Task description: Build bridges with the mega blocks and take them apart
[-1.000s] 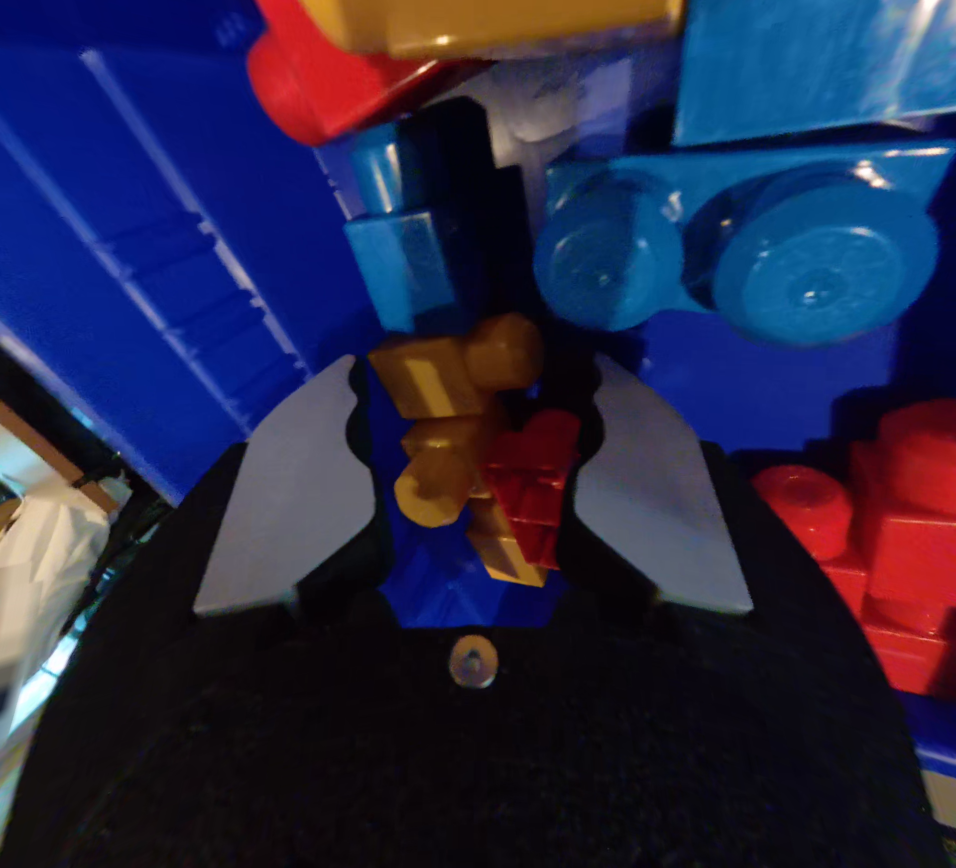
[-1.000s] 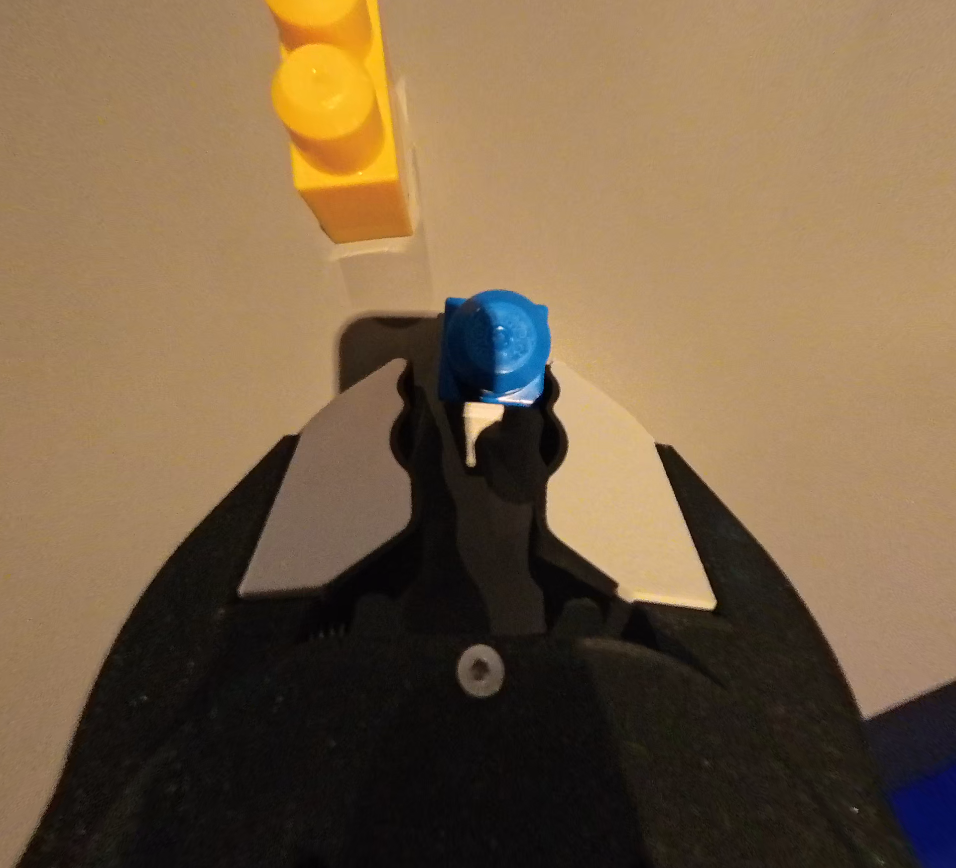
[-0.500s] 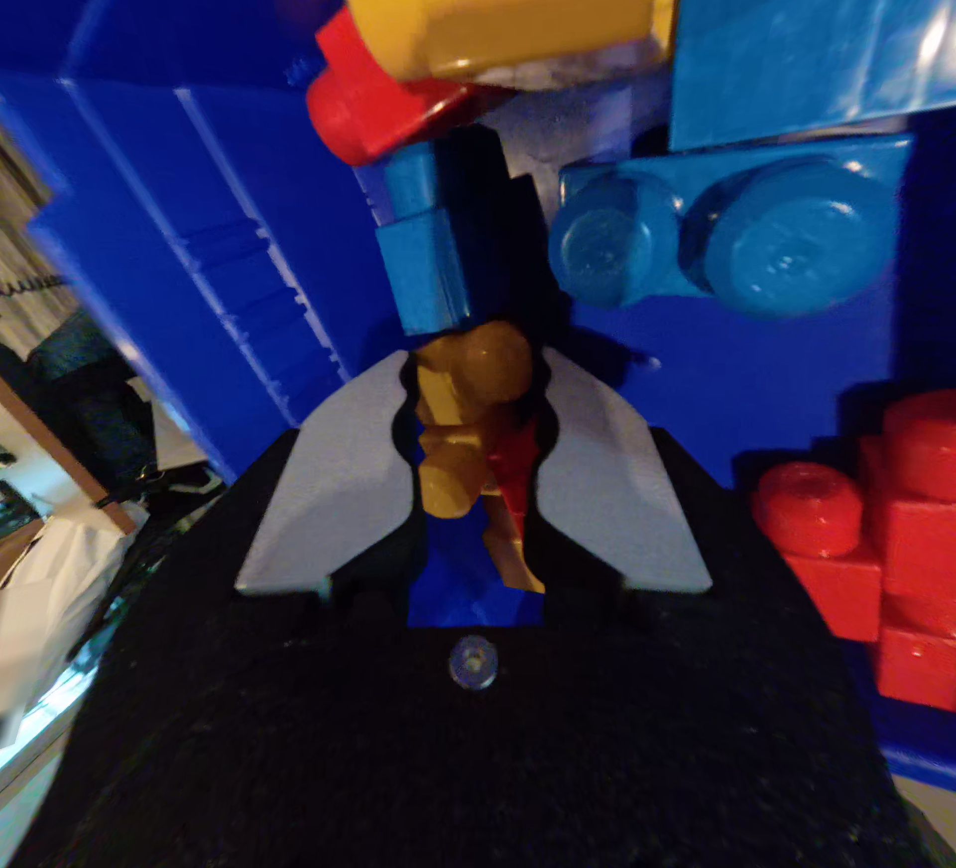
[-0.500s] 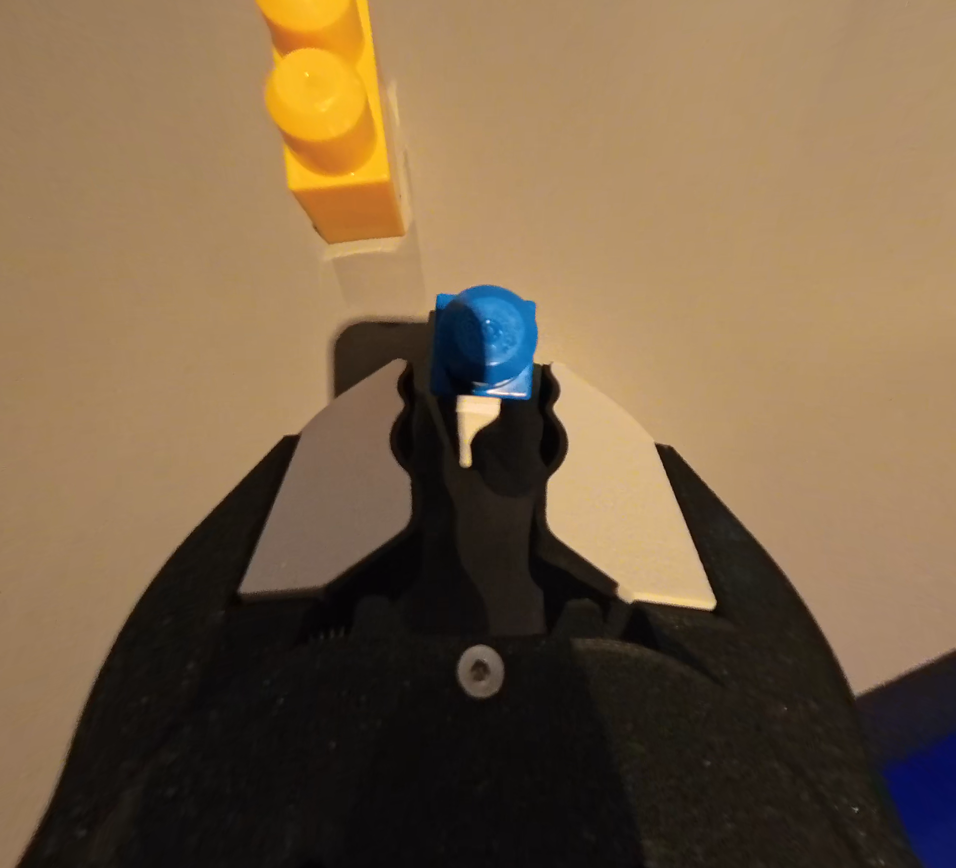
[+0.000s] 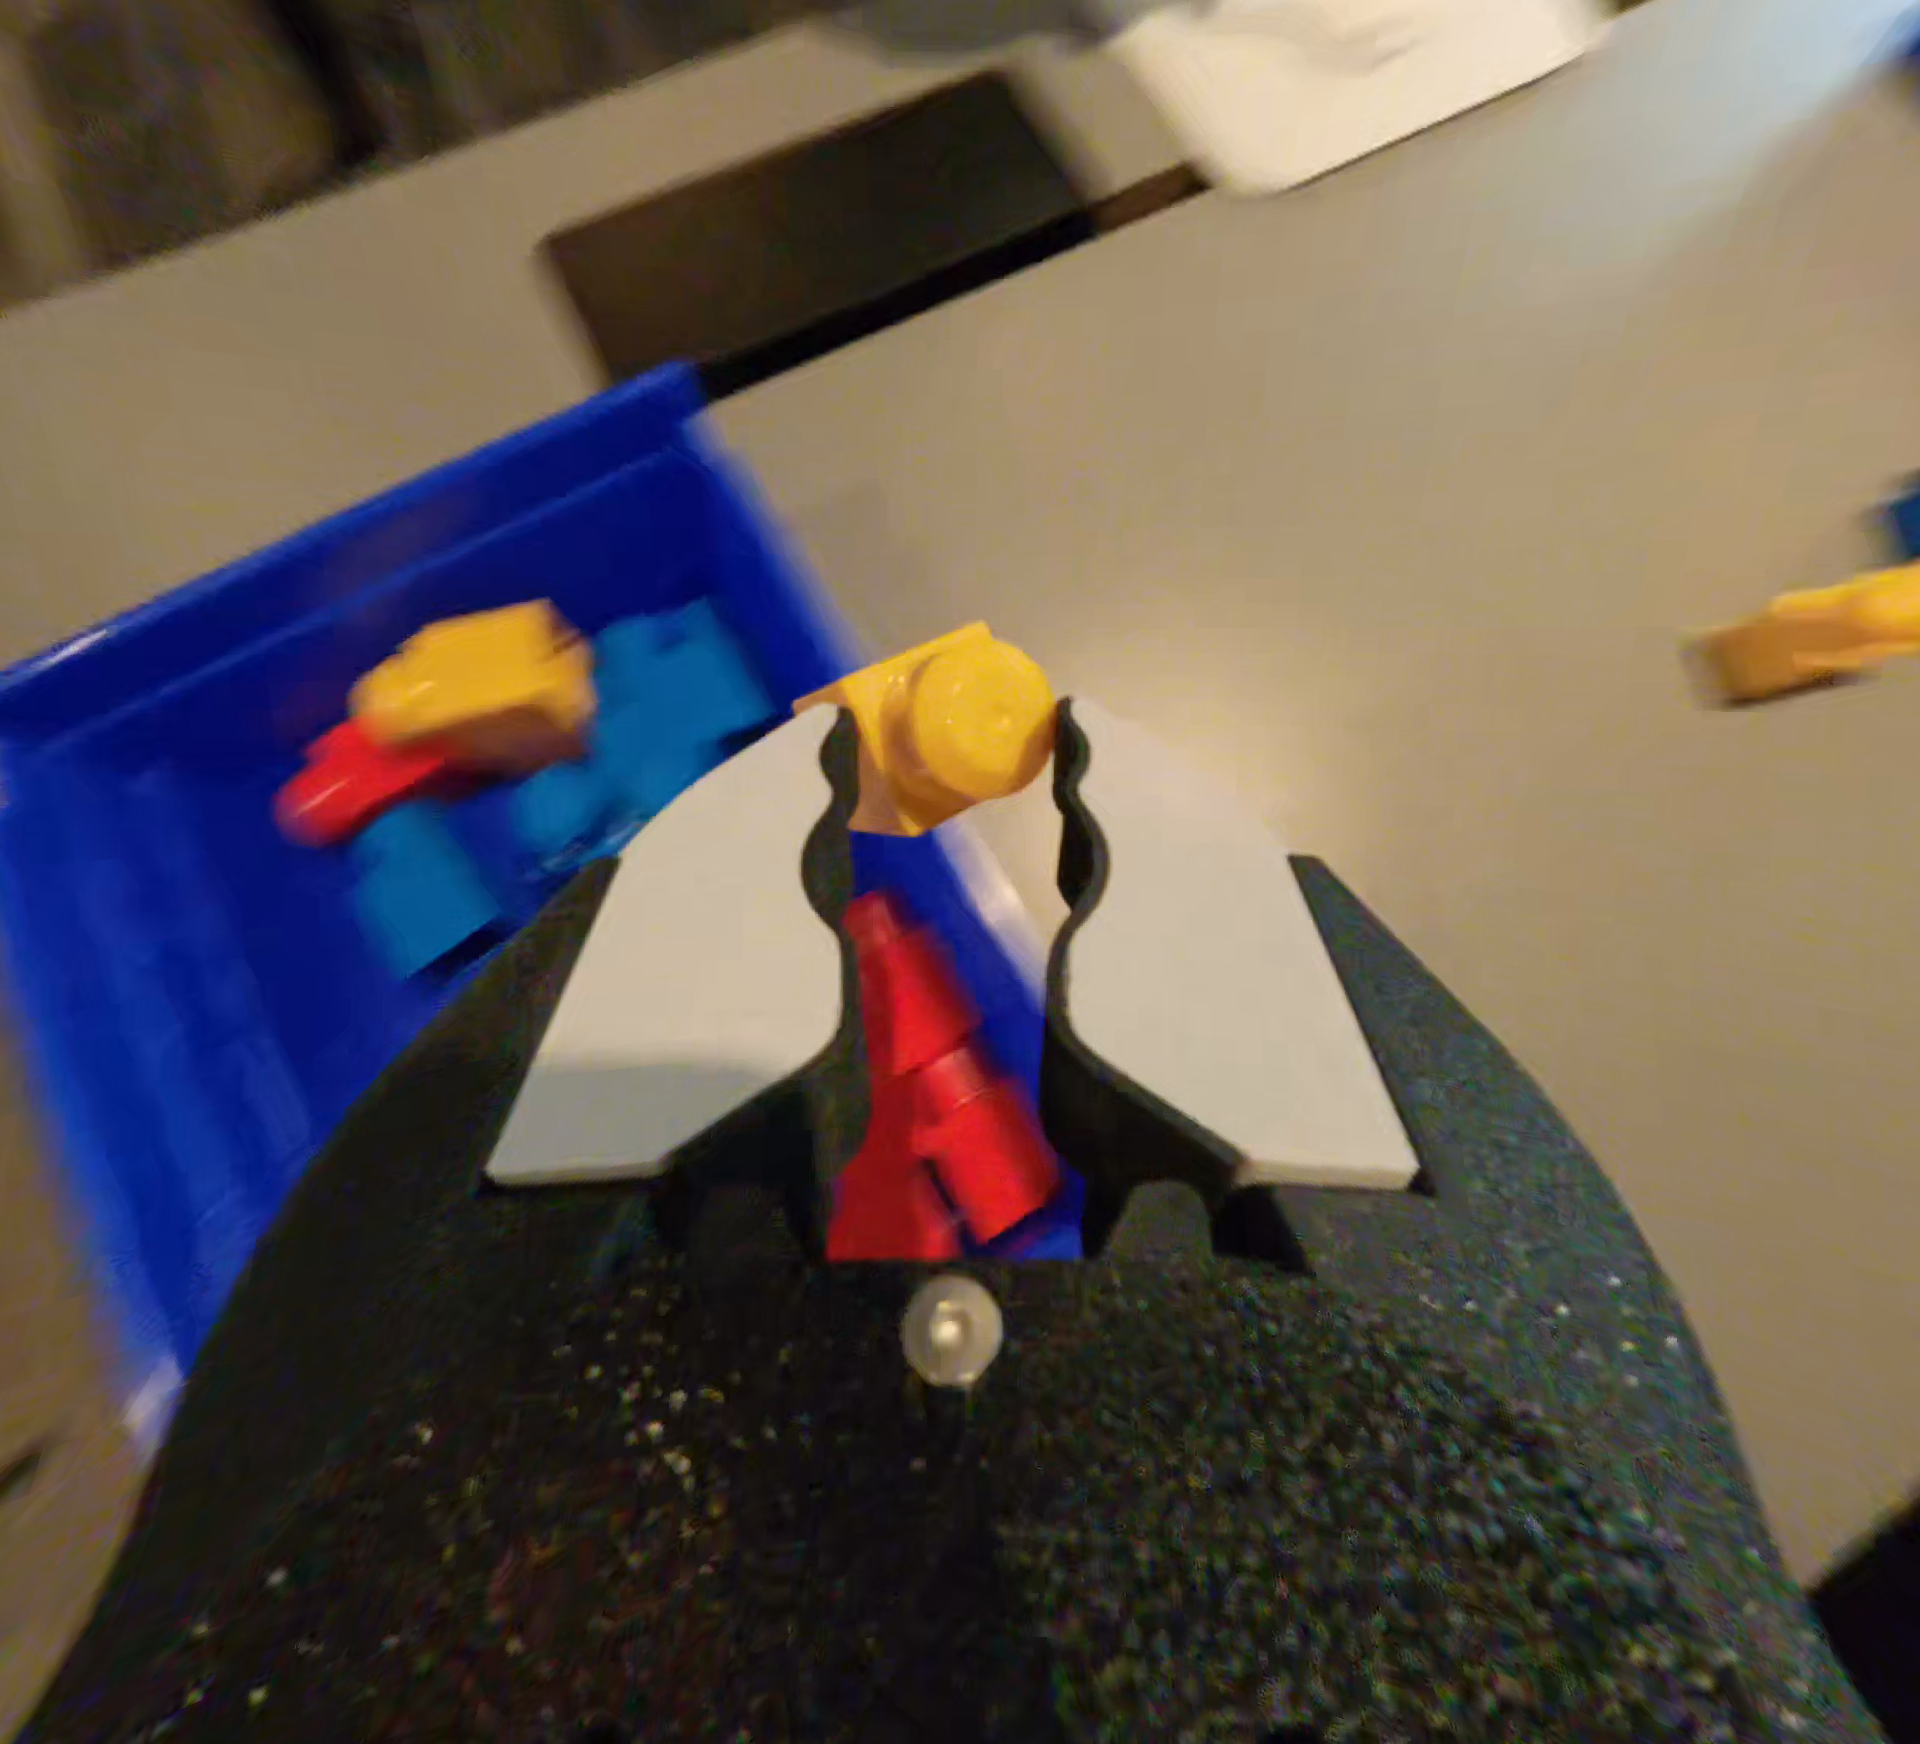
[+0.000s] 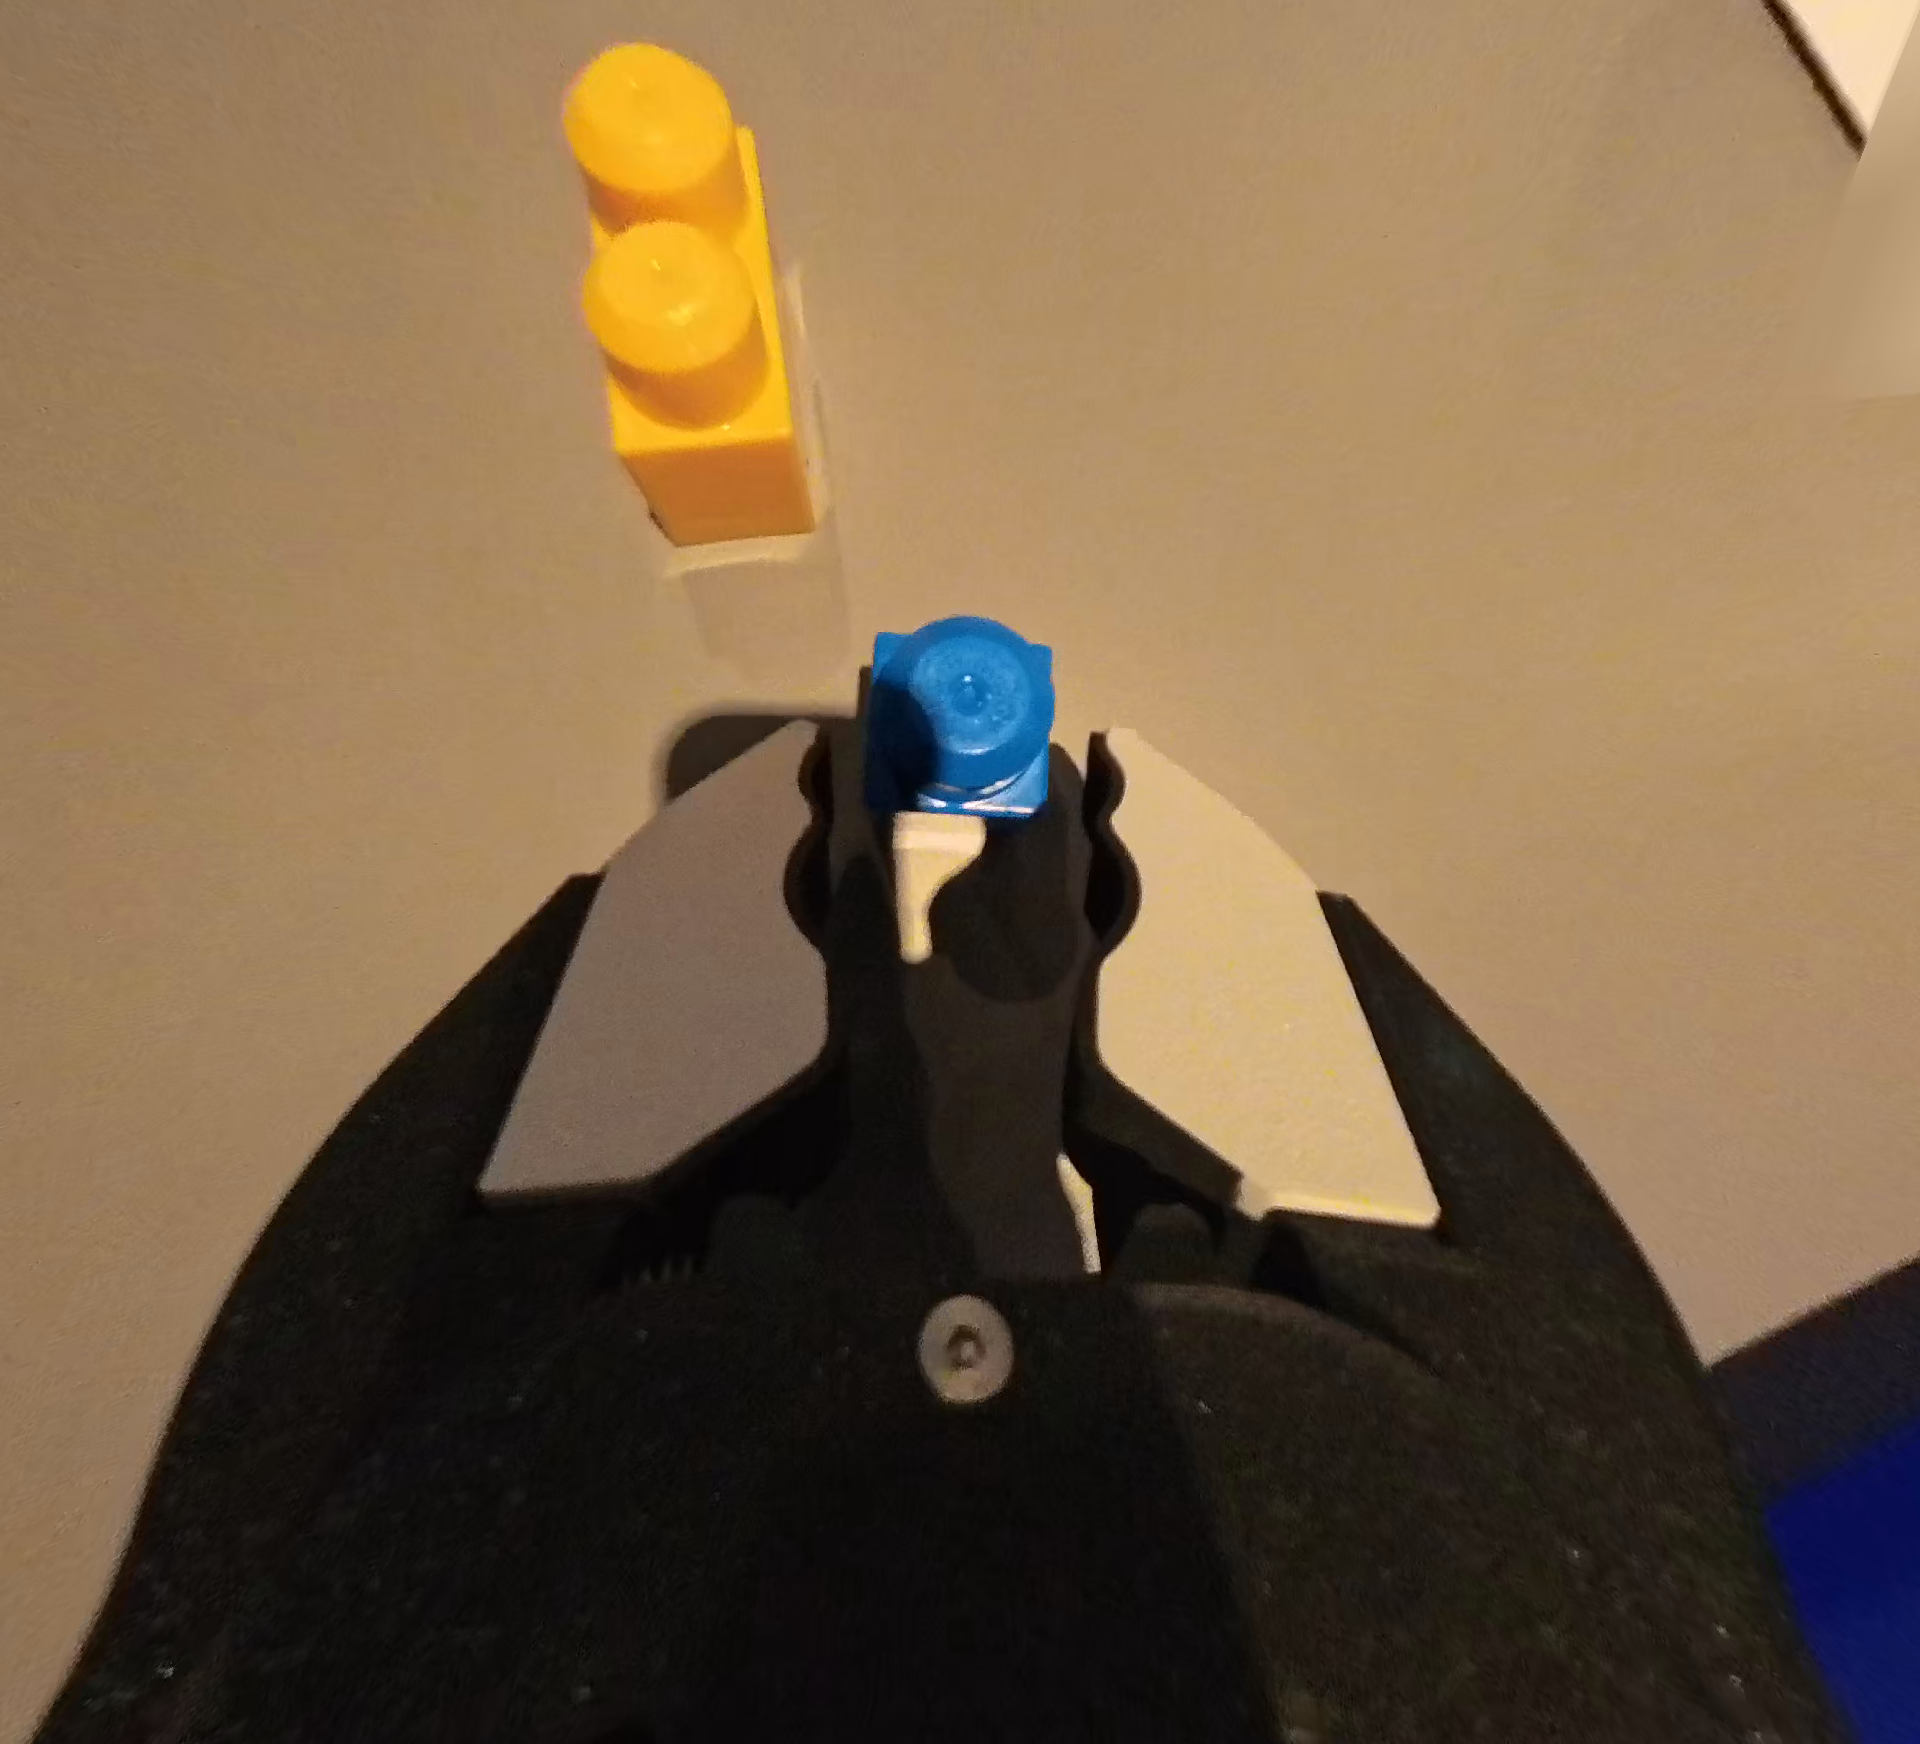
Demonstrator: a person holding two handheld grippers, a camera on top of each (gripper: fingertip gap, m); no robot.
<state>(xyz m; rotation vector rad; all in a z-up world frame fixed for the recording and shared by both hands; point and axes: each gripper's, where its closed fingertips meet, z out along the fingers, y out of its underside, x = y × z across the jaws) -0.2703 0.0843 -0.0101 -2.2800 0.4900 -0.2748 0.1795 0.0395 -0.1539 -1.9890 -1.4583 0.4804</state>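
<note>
- The left tool is narrowed onto a yellow block, pinching it at the fingertips; only its round stud end and a corner show, the rest hidden behind the fingers.
- The left wrist view is smeared by blur. Below the tool sits a blue bin; the blocks in it are vague: a yellow one over a red one, blue ones beside them, more red blocks seen through the gap between the fingers.
- The right tool is partly open around a blue block standing on the beige surface; whether the fingers touch it is unclear.
- Only the right wrist view shows clearly a two-stud yellow block upright on the surface, near the blue one but apart.
- The left wrist view alone shows a dark flat rectangle and a blurred white object farther back.
</note>
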